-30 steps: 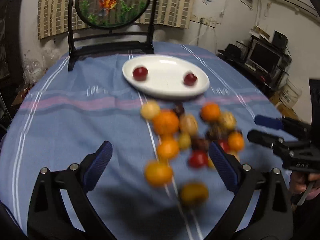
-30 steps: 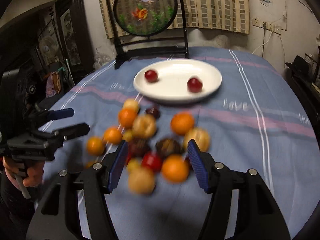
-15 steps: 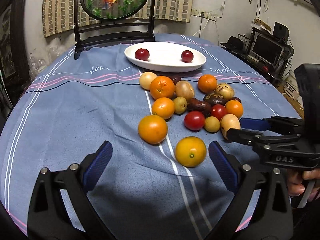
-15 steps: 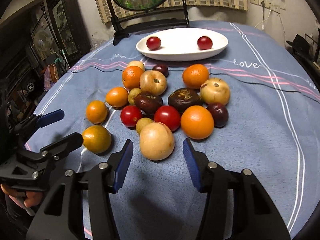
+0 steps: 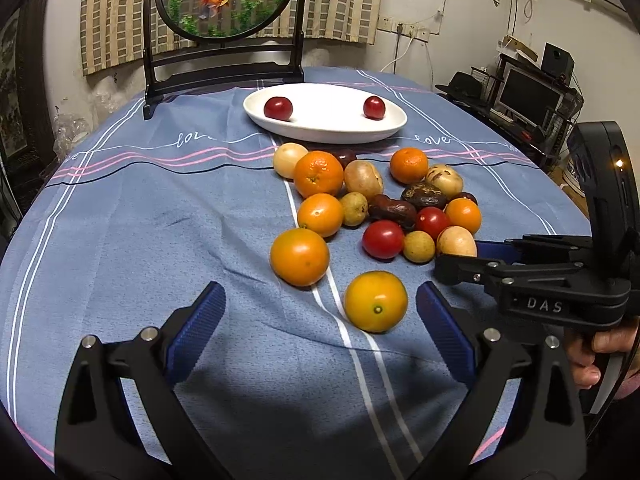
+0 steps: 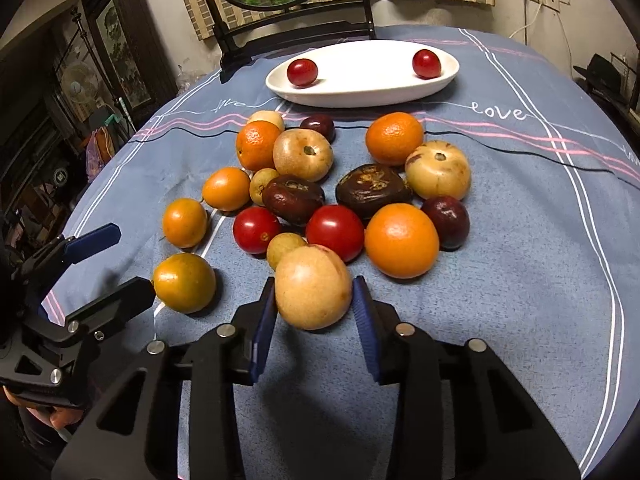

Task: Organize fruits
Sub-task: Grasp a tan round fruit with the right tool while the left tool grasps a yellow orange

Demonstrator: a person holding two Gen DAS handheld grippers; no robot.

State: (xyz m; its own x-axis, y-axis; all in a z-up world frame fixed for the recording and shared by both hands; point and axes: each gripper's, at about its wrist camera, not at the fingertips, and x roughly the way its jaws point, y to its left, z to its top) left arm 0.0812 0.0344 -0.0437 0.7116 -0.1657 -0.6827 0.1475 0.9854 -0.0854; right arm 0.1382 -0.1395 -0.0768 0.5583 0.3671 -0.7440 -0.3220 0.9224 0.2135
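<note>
Blue striped cloth covers the round tabletop (image 5: 120,208), with a goldfish screen (image 5: 220,0) standing at its far edge and a white oval plate (image 6: 360,92) in front of it holding two red cherry tomatoes. Nearer me lies the loose heap of oranges, tomatoes, dark plums and pale fruits.

My right hand-held gripper (image 6: 314,312) has its blue pads set to either side of the pale round fruit (image 6: 314,286) at the near edge of the heap; they look to be touching its skin or just short of it, and I cannot tell whether it is gripped yet. I judge it light, firm and smooth-skinned, likely to roll or squirt forward if pinched off-centre, so I want the pads across its widest girth with gentle pressure to avoid bruising. A small yellow fruit (image 6: 286,248) touches it behind and may be nudged.

My left hand-held gripper (image 5: 320,332) is wide open and empty, low over the cloth just short of the nearest orange (image 5: 376,300).

Half a second ago my right jaws stood wide with that pale fruit ahead of them; now they have advanced and narrowed around it. The left has barely shifted.
</note>
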